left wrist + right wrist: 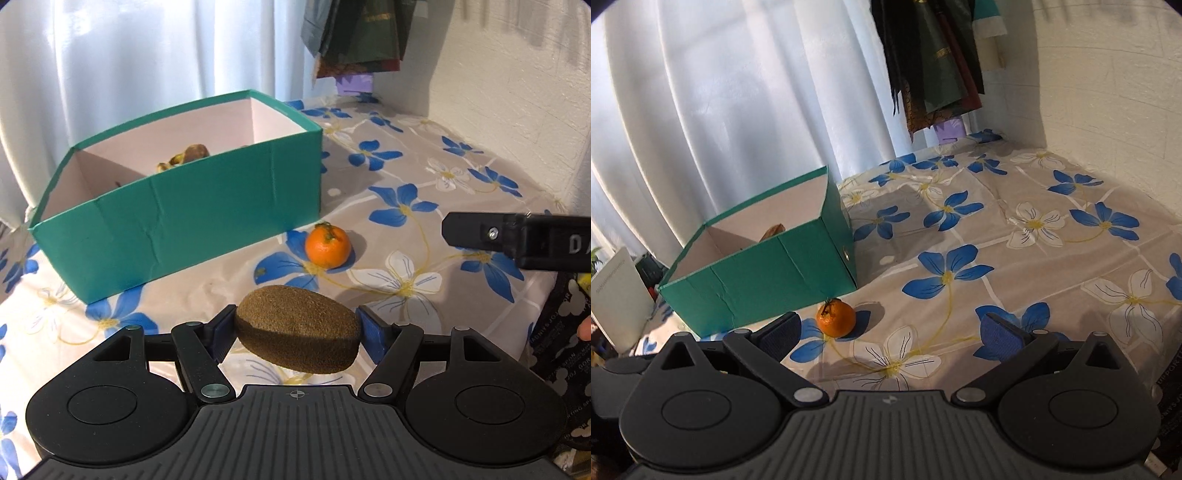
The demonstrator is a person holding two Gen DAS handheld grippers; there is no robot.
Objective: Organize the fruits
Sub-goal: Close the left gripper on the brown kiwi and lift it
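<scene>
My left gripper [297,330] is shut on a brown kiwi [297,328] and holds it above the flowered tablecloth, in front of the green box [177,218]. The box is open on top and has brownish fruit [188,155] inside. An orange mandarin [327,245] with a green stem lies on the cloth by the box's near right corner. My right gripper [892,332] is open and empty, with the mandarin [836,318] just ahead of its left finger [781,334]. The box also shows in the right wrist view [764,284]. The right gripper's finger shows in the left wrist view [517,240].
The flowered tablecloth [997,236] covers the table. White curtains [738,110] hang behind the box. Dark clothes [934,62] hang at the back, and a white wall [1108,92] bounds the right side. A white device [618,295] stands left of the table.
</scene>
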